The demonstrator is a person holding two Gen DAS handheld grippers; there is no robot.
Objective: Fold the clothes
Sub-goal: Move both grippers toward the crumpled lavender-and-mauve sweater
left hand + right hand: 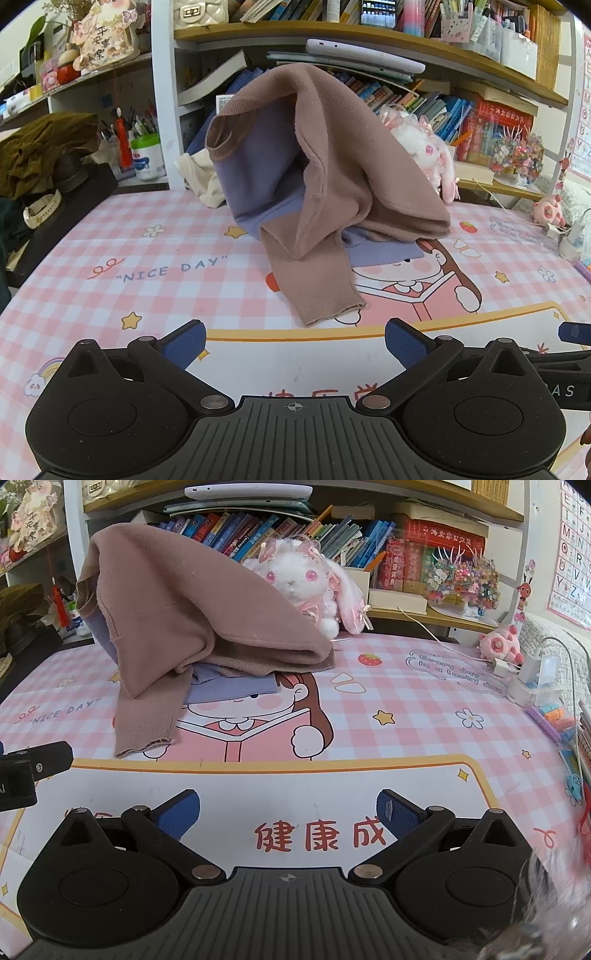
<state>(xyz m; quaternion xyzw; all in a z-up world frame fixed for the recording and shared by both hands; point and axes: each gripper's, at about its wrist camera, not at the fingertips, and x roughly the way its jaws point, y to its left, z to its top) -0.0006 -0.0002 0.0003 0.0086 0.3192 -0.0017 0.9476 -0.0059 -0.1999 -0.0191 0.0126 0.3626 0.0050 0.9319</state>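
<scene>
I am holding my left gripper (294, 345) over the near white panel of the pink checked cartoon desk mat (147, 258), its blue-padded fingers (186, 345) spread as wide as they go, with nothing between them. At the far left a crumpled olive-brown cloth (40, 147) is lying on a dark block, and a green-and-white pen pot (147, 155) is standing by the white shelf upright.

Ahead of me the dusty-pink and lavender knit sweater (325, 173) is sitting in a heap on the middle of the mat, well beyond my fingertips. It is rising to a peak at the back, against the bookshelf (369, 37), and spreading out toward the right at its base. Its ribbed neck opening (221, 136) is facing left. One pink sleeve (314, 284) is running from the heap toward me along the mat, its long axis pointing at my left gripper and its ribbed cuff (332, 312) lying nearest, just short of the yellow border line.

My right gripper (288, 818) is hanging beside the left over the same white panel, above the red printed characters, equally wide open and holding nothing. Beyond it to the right, a white and pink plush rabbit (306, 587) is sitting behind the sweater, and a small pink plush toy (502, 646) is lying near a white charger.
</scene>
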